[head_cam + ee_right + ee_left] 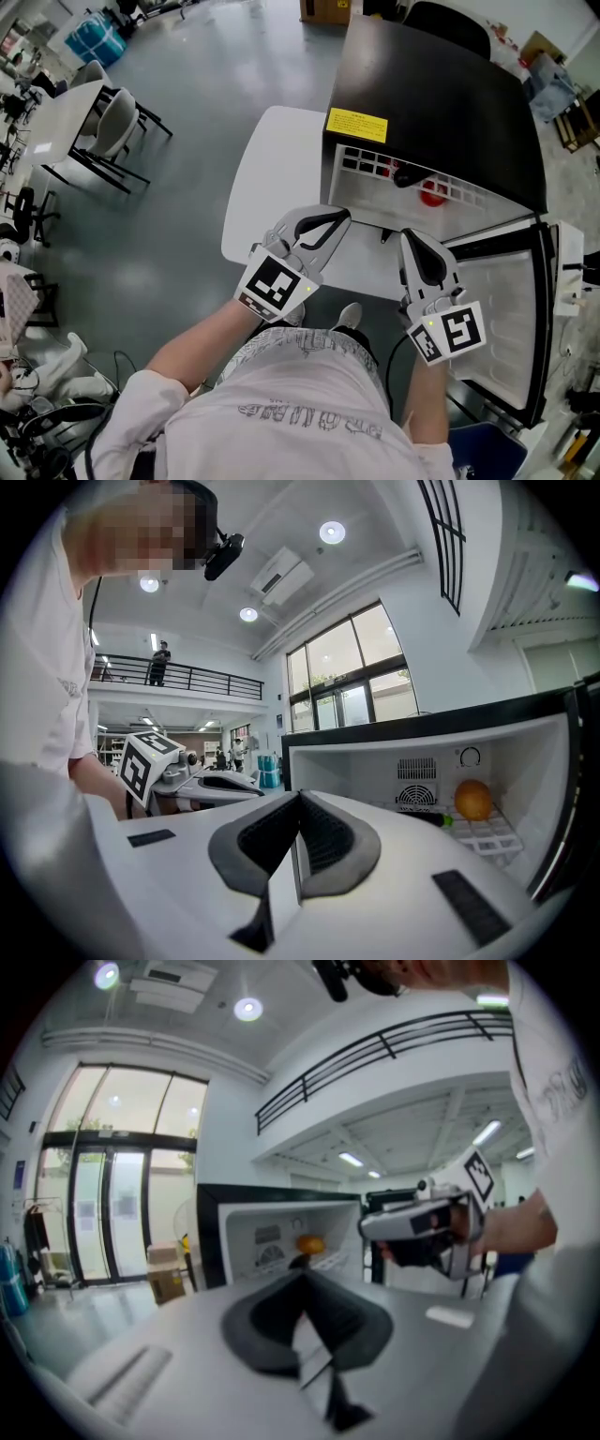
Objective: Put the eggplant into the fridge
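The black mini fridge (431, 103) stands on a white table (272, 178) with its door (506, 309) swung open to the right. In the right gripper view the dark eggplant (424, 817), green stem end to the right, lies on the white wire shelf (487, 836) beside an orange fruit (473, 799). My left gripper (345, 214) is shut and empty, just in front of the fridge opening. My right gripper (410, 234) is beside it, also shut with nothing between the pads. Each gripper shows in the other's view, the right gripper (412, 1227) and the left gripper (211, 785).
A yellow label (356, 124) sits on the fridge top. A white desk and chairs (103, 122) stand on the grey floor to the left. The open door blocks the right side. A blue bin (478, 450) is by the person's feet.
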Tool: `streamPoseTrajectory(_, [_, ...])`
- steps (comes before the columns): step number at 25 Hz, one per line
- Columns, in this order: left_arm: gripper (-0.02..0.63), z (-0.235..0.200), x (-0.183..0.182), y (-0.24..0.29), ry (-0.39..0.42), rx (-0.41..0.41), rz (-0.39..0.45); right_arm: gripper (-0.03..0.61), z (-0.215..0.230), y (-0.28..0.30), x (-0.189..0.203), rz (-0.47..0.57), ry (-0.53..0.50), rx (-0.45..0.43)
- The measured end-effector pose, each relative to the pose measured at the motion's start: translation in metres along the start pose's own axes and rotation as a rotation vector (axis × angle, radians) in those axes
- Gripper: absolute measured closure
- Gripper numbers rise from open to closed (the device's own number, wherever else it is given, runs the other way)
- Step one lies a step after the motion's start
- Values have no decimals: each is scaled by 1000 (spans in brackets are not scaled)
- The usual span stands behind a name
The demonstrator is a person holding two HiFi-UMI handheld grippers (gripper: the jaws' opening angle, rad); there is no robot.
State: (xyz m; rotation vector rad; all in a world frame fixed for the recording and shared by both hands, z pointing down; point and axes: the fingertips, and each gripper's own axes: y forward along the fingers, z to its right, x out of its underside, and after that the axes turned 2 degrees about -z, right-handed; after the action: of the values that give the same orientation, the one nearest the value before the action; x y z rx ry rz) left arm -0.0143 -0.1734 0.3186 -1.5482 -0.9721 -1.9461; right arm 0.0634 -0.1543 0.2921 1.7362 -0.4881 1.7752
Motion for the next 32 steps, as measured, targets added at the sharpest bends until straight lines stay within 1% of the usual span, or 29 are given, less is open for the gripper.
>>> streamPoseTrajectory(9, [607, 1, -1, -6, -4, 11, 4, 574, -6, -1, -2, -2, -17, 2])
streamPoseTrajectory(21, [607, 6, -1, -5, -20, 24, 3, 575, -8, -2, 2, -6, -11, -2])
streamPoseTrajectory(32, [607, 14, -3, 0, -17, 28, 2, 575, -7, -6, 8, -15, -8, -9])
